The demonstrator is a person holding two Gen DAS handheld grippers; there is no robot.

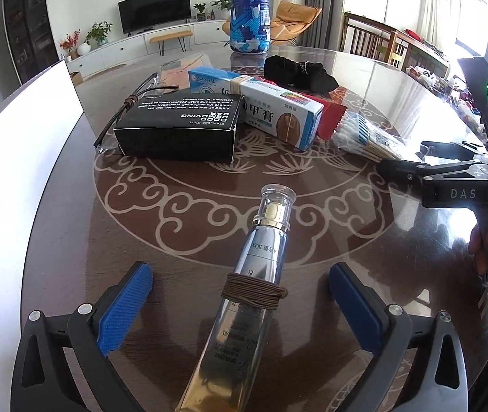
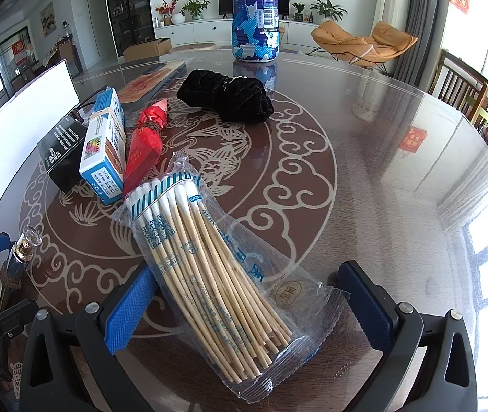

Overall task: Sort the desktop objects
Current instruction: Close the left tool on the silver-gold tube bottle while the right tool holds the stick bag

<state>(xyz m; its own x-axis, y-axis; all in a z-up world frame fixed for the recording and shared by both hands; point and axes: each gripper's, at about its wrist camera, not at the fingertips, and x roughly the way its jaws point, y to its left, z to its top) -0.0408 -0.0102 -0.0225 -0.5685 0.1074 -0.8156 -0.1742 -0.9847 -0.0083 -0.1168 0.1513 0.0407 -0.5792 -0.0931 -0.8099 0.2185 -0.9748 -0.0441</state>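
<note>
I am holding my left gripper (image 1: 240, 309) spread wide over the silver tube (image 1: 244, 295), which is lying on the table (image 1: 312, 226) between the blue pads without either one touching it; I am taking that as released. The tube is pointing its clear cap toward the black box (image 1: 175, 130) and the blue-and-white carton (image 1: 278, 116), apart from that cluster, probably because I am giving it its own spot in the sort.

My right gripper (image 2: 254, 305) is also standing open, straddling the bag of cotton swabs (image 2: 216, 267). The left pad may be brushing the wrapper's edge, though the clear plastic is making that hard to judge. The bag is lying at a slant just beside the red packet (image 2: 144, 147).

Open room is lying to the right of the bag, where the glass top is running bare toward the table's rim. The black cloth (image 2: 227, 96) and the tall blue bottle (image 2: 256, 13) are sitting farther back, well apart from both tools.
</note>
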